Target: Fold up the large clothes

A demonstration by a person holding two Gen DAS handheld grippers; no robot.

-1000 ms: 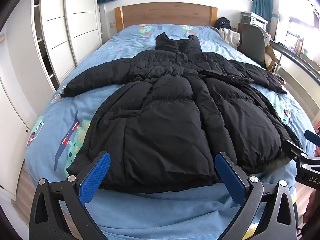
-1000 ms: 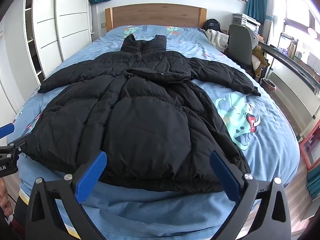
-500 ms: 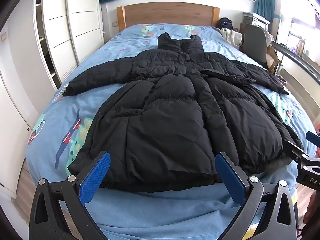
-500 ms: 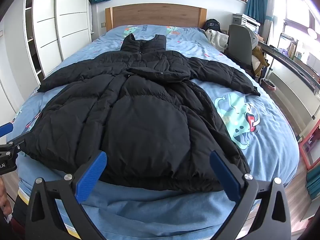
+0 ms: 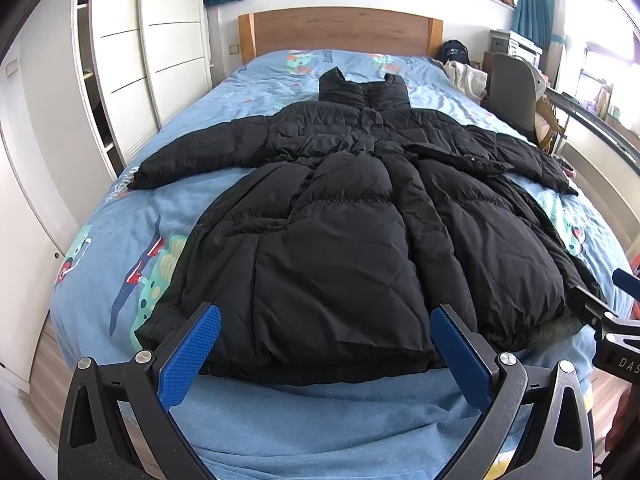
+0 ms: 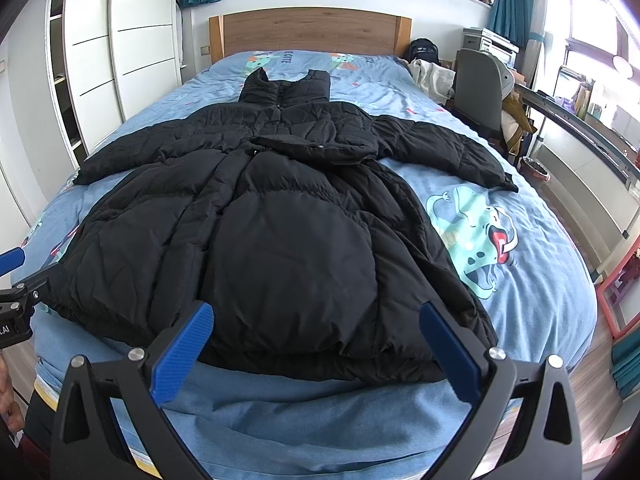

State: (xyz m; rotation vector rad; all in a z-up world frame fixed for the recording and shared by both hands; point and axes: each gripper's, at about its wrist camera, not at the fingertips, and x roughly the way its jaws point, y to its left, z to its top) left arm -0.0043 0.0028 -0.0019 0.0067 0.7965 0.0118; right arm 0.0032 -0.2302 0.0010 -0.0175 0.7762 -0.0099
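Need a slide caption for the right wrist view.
Open right gripper hovers at the hem of a black puffer coat spread flat on the bed.

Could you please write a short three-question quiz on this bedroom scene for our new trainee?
1. True or false: the black puffer coat lies spread on the bed with both sleeves out to the sides.
2. Which end of the coat is nearest the left gripper and the right gripper: A) collar, B) hem, C) a sleeve cuff?
3. Fill in: both grippers' jaws are ____ and hold nothing.

Key:
1. True.
2. B, the hem; the collar points to the wooden headboard.
3. Open.
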